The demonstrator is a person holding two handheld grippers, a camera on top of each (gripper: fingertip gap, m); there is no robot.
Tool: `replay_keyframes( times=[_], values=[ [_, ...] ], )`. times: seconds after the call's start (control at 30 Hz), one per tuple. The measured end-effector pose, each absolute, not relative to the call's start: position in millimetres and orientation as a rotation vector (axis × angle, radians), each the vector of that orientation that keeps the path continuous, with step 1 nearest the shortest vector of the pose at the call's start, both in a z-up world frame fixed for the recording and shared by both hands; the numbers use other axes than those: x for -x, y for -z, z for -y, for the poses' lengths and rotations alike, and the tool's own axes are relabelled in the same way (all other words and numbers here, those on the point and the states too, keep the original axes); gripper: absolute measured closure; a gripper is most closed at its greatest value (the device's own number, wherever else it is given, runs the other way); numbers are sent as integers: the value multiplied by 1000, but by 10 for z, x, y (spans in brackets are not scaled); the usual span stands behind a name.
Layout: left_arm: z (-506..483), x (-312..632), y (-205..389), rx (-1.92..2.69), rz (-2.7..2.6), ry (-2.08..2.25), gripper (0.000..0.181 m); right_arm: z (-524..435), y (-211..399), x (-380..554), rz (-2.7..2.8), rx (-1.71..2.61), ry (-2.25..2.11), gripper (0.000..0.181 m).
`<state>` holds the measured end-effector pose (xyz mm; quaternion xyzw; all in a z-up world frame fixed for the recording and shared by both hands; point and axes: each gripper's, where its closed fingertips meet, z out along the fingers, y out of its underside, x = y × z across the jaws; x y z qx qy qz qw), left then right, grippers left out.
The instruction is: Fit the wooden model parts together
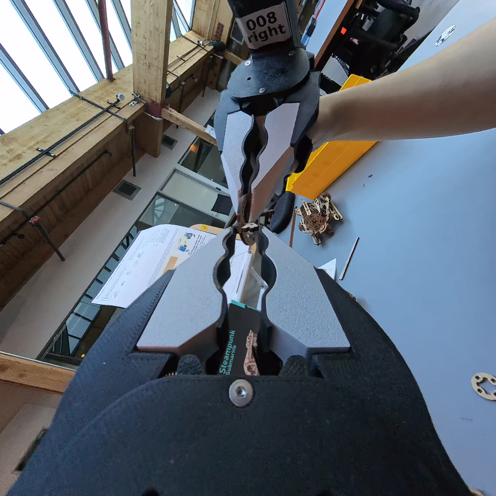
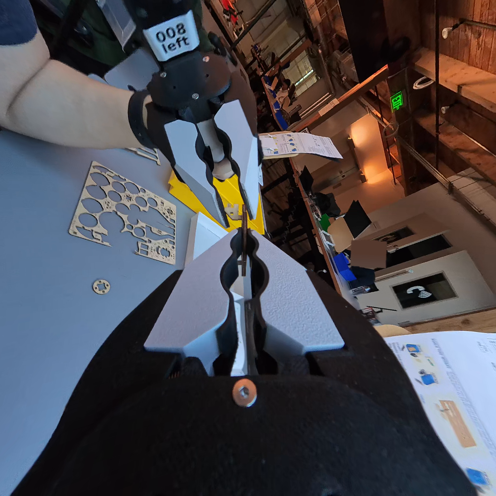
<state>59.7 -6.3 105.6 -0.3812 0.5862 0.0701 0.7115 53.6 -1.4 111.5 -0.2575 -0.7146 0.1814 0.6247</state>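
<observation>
We are mid-fit, held above the grey table (image 2: 40, 214): our right gripper (image 2: 244, 234) pinches a round perforated wooden disc (image 1: 243, 208) edge-on, while our left gripper (image 1: 245, 232) is closed on a small pale toothed wooden piece (image 1: 249, 227). The two parts meet tip to tip. Next, we judge, comes lining up slot and tab, then a gentle straight press.

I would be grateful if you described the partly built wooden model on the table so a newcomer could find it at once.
In the left wrist view, start at the grey table and find the yellow bin near its far edge. Just in front of the bin sits the partly built wooden model. Unlike the flat wooden ring lying nearer, it is a bulky, three-dimensional cluster of pale laser-cut gears and frames.
</observation>
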Motion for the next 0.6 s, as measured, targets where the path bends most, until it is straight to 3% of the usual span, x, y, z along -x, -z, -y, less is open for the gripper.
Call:
replay_keyframes(
  times=[0.1, 0.6],
  values=[
    [45, -590, -986, 909, -1324, -104, 160, -23, -1083, -539, 1652, 593, -329, 181],
    [64, -582, -949, 924, -1344, -70, 167, -38, -1013, -549, 1694, 594, -282, 181]
  ],
)
